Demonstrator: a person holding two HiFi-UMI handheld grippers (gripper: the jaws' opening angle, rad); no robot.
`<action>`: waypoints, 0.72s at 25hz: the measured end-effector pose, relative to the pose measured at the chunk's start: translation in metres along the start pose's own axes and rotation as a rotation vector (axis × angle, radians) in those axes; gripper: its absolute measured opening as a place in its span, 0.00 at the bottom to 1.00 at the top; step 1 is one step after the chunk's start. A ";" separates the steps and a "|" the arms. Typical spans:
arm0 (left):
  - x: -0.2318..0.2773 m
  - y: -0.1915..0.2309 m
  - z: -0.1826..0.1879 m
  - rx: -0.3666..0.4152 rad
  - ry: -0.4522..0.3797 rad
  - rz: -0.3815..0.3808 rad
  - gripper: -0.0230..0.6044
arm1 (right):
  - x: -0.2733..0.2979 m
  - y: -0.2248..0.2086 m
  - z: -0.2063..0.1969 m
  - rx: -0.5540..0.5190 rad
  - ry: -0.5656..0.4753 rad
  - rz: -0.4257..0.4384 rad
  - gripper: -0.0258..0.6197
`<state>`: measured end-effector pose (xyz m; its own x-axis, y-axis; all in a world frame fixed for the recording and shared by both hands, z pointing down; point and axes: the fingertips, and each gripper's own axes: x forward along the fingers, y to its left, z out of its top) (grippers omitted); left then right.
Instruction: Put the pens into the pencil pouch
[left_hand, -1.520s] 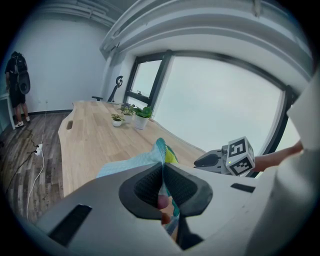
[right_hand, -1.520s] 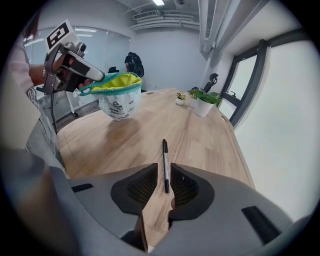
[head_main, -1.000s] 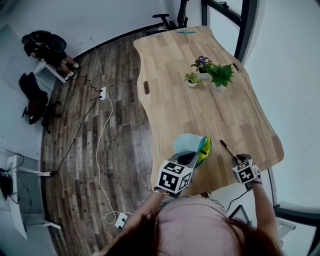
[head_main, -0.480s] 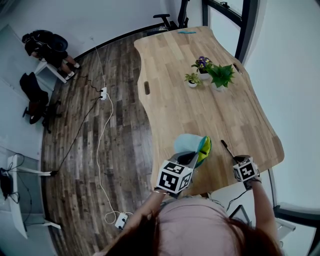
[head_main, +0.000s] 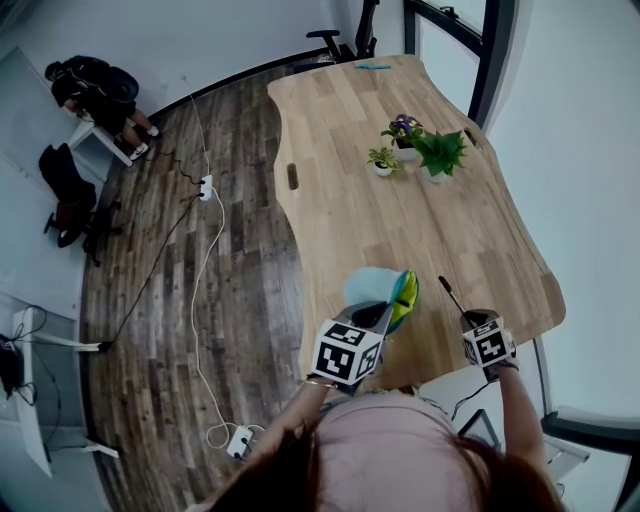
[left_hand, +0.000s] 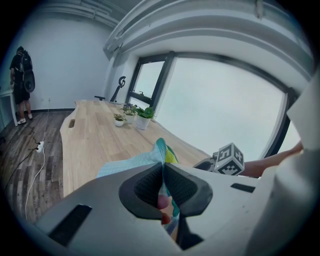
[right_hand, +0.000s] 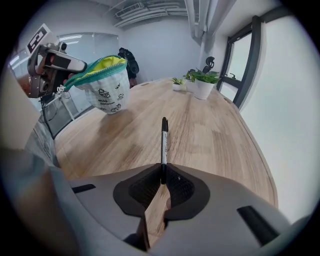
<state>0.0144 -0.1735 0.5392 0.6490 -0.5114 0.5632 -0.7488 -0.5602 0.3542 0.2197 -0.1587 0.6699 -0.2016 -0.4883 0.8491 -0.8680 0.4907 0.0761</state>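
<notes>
Holding pouch (right_hand: 104, 89): left gripper (left_hand: 163, 180) jaws clamp rim so mouth hangs open.
pen (right_hand: 163, 142): right gripper (right_hand: 161, 181) jaws pinch its end, aimed forward.

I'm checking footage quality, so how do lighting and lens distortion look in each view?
Head view: soft even light, table edges bowed by the wide lens. Left gripper view: window washed out pale, pouch close and slightly soft. Right gripper view: dark round vignette, pen sharp, far plants softer.
</notes>
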 end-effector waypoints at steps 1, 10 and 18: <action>-0.001 0.000 0.001 -0.003 -0.002 0.002 0.06 | -0.003 0.001 0.003 -0.007 -0.011 -0.005 0.09; -0.002 0.003 0.003 -0.015 -0.017 0.017 0.06 | -0.036 0.003 0.030 -0.068 -0.093 -0.029 0.09; -0.002 0.005 0.006 -0.022 -0.025 0.019 0.06 | -0.067 0.009 0.053 -0.128 -0.158 -0.045 0.09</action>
<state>0.0101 -0.1790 0.5357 0.6379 -0.5378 0.5513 -0.7634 -0.5359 0.3606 0.2013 -0.1601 0.5861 -0.2416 -0.6139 0.7515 -0.8149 0.5489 0.1864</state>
